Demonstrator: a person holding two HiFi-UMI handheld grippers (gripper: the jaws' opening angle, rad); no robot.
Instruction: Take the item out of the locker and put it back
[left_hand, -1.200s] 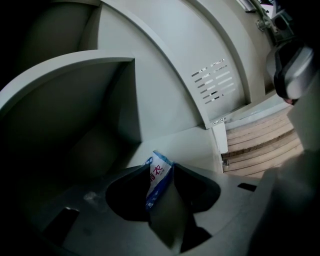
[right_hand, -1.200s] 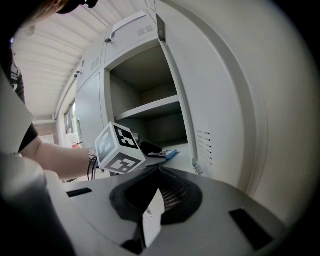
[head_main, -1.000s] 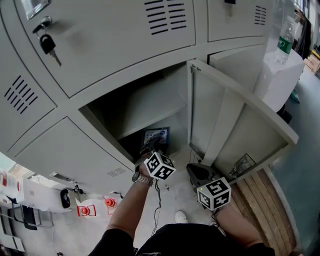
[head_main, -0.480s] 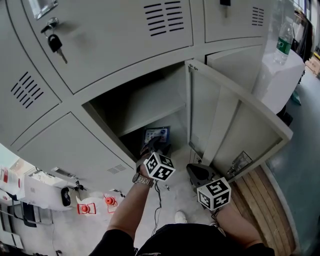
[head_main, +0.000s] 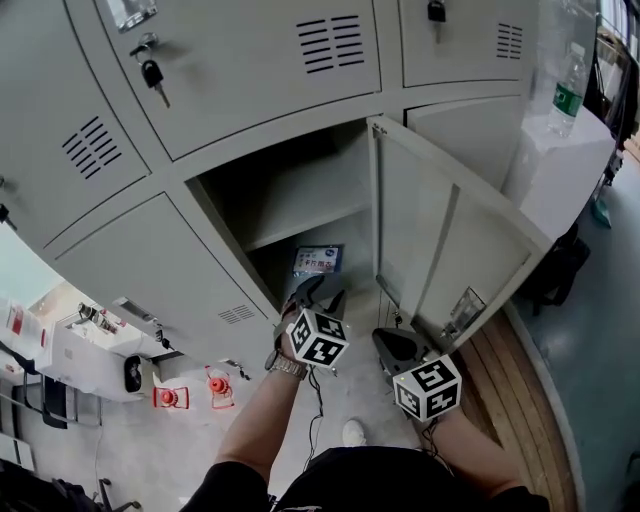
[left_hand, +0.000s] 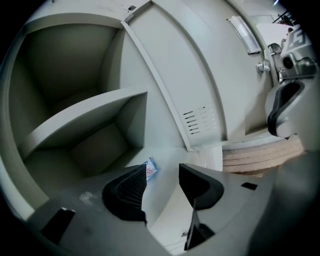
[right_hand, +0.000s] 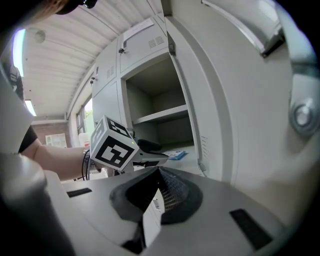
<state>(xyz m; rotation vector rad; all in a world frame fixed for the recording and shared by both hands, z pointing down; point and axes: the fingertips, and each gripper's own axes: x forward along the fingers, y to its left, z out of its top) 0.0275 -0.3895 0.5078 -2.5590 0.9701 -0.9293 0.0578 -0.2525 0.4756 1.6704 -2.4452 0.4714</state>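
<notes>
A flat blue-and-white packet (head_main: 318, 260) lies on the floor of the open locker (head_main: 300, 205), under its shelf. It is just ahead of the left gripper (head_main: 320, 296) and clear of its jaws, which have just been opening.

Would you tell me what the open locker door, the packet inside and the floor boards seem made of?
Open locker door: probably painted sheet metal, matte pale grey, with folded edges and punched slots.
Packet: perhaps printed plastic or card, blue and white; too small to tell.
Floor boards: apparently wood, brown with plank lines.
</notes>
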